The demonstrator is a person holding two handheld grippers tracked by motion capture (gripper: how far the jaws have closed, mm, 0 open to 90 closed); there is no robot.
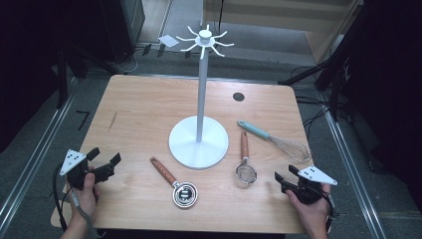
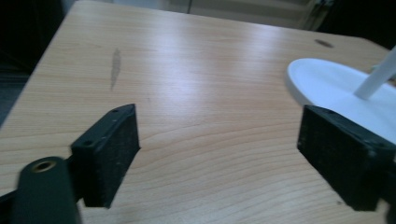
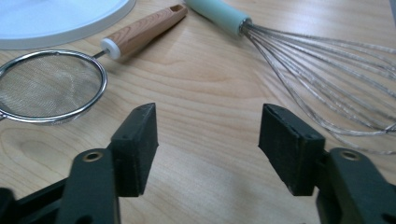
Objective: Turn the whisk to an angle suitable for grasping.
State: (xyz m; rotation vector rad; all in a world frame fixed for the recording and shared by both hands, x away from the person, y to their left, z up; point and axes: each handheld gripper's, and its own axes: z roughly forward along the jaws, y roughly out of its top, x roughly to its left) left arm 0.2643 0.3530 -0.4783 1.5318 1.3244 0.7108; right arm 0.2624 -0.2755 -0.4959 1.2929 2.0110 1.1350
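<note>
A: What sits nearest the person's edge of the pale wooden desk (image 1: 144, 104)?

B: The two claws; the left claw (image 1: 105, 159) hovers at the near left corner, released, its black jaws wide apart over bare wood; the right claw (image 1: 283, 180) hangs at the near right corner, also released, nothing between its jaws.

A: And just beyond the right claw?

B: The small round wire-mesh strainer with a wooden handle (image 3: 51, 86) lies just ahead and to its left, handle pointing away; the steel balloon whisk with a pale teal handle (image 3: 327, 88) lies ahead and to its right; the two are near each other but apart.

A: Towards the middle?

B: A round metal measuring cup with a brown wooden handle (image 1: 184, 193) lies near the front, well apart from the left claw; behind it stands the tall white hook stand on a round base (image 1: 199, 142), upright, its ring of hooks at the top.
</note>
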